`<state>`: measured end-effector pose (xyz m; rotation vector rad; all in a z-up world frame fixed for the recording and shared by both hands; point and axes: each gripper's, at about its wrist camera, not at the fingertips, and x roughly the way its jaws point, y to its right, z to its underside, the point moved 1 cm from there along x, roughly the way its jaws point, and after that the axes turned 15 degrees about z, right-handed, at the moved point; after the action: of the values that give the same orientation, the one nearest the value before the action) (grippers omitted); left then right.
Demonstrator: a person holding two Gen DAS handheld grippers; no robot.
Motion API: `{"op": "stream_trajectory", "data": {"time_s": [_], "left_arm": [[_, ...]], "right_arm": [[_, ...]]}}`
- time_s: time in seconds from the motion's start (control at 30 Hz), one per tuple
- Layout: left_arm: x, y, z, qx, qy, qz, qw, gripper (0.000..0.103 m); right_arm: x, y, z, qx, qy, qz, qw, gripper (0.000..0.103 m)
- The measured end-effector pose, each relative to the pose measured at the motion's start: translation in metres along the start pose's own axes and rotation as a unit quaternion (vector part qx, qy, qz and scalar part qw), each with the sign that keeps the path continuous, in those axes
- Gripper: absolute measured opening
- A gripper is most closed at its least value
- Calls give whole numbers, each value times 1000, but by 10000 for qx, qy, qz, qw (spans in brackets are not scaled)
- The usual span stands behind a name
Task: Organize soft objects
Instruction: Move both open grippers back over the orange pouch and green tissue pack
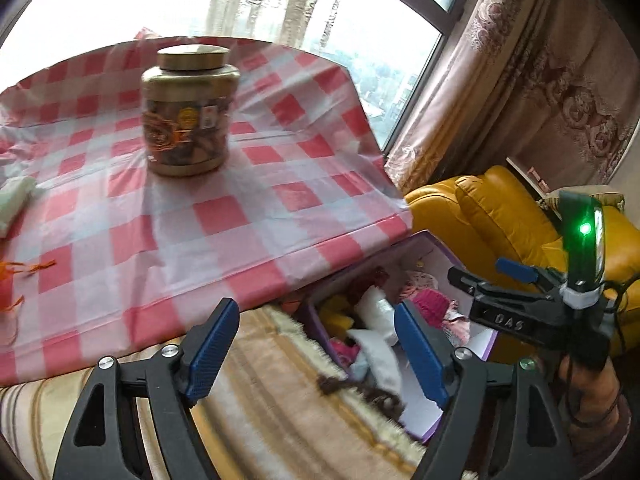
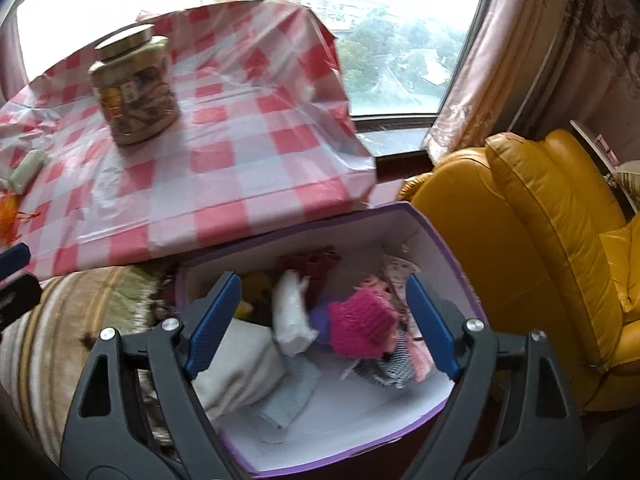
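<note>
Left wrist view: the left gripper [image 1: 316, 354] hangs with jaws spread wide and empty, over the gap between the desk [image 1: 224, 216], draped in glossy red-and-white checked plastic, and the purple box [image 1: 486, 354] below. A pale green soft packet [image 1: 14, 204] and orange fringed cloth [image 1: 16, 280] lie at the desk's far left; fetching one looks like the next move.

Right wrist view: the right gripper [image 2: 324, 324], jaws equally wide and empty, hovers above the box [image 2: 440, 240], which holds a knitted pink hat [image 2: 362, 326], white pouch [image 2: 292, 320] and folded cream towel [image 2: 240, 364].
</note>
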<state>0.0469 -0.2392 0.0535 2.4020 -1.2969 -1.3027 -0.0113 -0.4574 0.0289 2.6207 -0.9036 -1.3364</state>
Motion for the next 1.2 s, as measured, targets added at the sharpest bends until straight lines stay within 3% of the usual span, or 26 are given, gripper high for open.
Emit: {"op": "stream_trajectory", "data": {"time_s": [0.3,0.57,1.2], "left_arm": [[-47,-40,18,-340,318,-231,9987,78],[-92,-88,35,-854,633,-620,9924,78],[-165,-189,73,-2061,1053,-1317,9639,78]], "right_arm": [[-34,-50,-6,-452,270,-230,9983,86],[-53,-97,-9,-782,340,-473,9952,86],[-75,-195,-13,-1578,405,-1078,9807,86]]}}
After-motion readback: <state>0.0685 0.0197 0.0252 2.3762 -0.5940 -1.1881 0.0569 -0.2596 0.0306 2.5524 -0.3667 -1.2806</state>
